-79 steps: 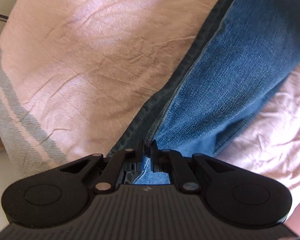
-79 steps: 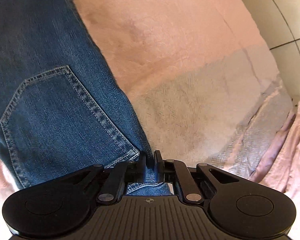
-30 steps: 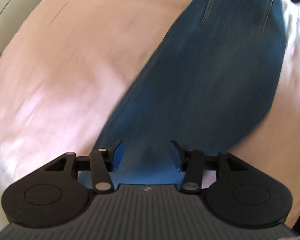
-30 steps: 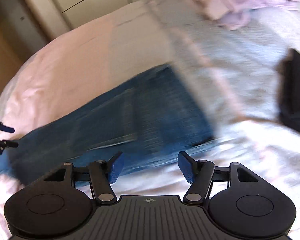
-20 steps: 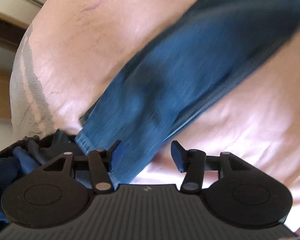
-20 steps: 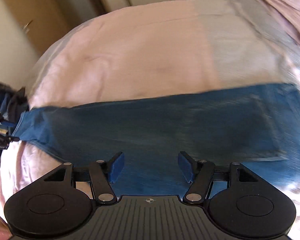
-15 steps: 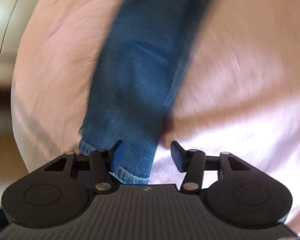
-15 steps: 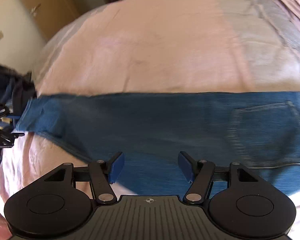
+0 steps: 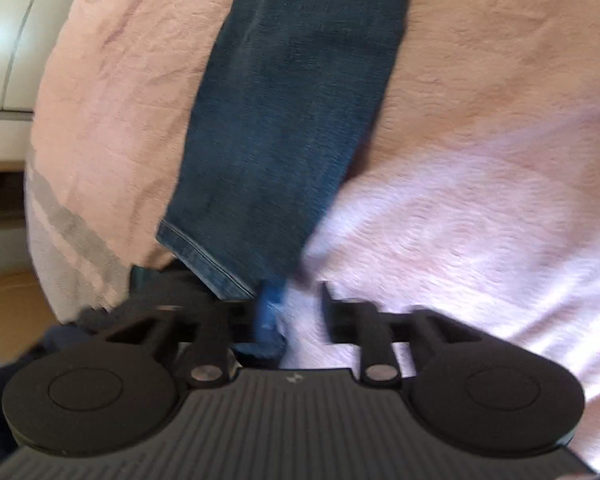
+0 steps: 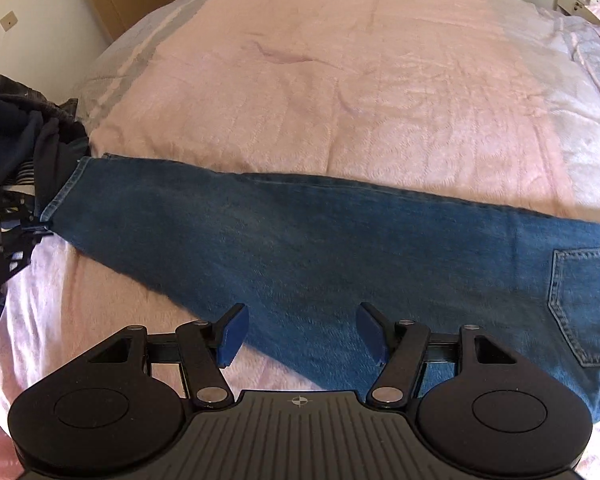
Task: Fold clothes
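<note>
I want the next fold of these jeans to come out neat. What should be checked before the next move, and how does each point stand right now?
1. Jeans lie stretched out flat on the pink blanket: ok.
2. Right gripper open, empty, over the leg: ok.
3. Left gripper jaws, which have just been opening, at the hem: ok.
4. Hem gripped: not ok, pads apart.
5. Dark clothes pile clear of the hem: cannot tell.
</note>
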`<action>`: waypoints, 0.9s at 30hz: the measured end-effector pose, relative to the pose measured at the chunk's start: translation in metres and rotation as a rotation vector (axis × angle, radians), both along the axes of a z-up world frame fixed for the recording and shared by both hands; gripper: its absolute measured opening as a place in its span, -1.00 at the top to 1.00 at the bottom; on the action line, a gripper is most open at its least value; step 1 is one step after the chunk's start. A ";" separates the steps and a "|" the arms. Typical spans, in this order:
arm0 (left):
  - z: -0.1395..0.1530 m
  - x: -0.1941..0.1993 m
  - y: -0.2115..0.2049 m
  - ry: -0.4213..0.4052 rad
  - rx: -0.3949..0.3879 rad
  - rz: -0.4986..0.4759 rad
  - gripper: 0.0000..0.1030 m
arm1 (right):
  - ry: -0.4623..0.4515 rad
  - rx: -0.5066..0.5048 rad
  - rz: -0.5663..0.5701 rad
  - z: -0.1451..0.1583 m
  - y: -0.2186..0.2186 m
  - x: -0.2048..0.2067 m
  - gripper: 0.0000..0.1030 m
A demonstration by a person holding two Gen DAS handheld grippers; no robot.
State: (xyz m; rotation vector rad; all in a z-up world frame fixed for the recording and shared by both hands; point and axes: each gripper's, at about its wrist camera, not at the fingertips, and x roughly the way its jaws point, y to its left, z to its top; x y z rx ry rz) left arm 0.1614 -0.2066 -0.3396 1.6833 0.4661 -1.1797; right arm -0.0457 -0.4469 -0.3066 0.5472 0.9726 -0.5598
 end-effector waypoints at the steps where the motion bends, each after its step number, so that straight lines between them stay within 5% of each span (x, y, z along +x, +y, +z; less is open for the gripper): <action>1: 0.007 -0.001 -0.001 0.044 -0.009 0.023 0.22 | 0.004 0.005 0.001 -0.002 -0.002 0.001 -0.22; 4: 0.032 0.008 -0.012 0.188 -0.111 0.128 0.22 | 0.014 0.015 -0.004 -0.008 -0.006 0.000 -0.22; 8: 0.025 0.044 -0.069 0.202 -0.174 0.211 0.14 | 0.030 0.027 -0.016 -0.017 -0.018 0.001 -0.22; 13: -0.013 0.087 -0.129 0.132 -0.095 0.157 0.14 | 0.038 0.015 -0.001 -0.019 -0.037 0.003 -0.22; 16: -0.031 0.107 -0.154 0.233 -0.006 0.145 0.13 | 0.050 0.011 0.019 -0.023 -0.042 0.001 -0.22; 17: -0.037 0.113 -0.161 0.263 0.027 0.146 0.20 | 0.058 0.015 0.022 -0.026 -0.044 0.000 -0.22; 19: -0.043 0.118 -0.169 0.271 0.082 0.149 0.94 | 0.071 0.023 0.031 -0.032 -0.047 0.001 -0.22; 22: -0.026 0.123 -0.176 0.130 -0.024 0.169 1.00 | 0.103 0.006 0.069 -0.040 -0.050 0.006 -0.22; 27: -0.013 0.127 -0.181 0.250 -0.042 0.185 0.91 | 0.114 -0.040 0.195 -0.051 -0.062 0.029 -0.22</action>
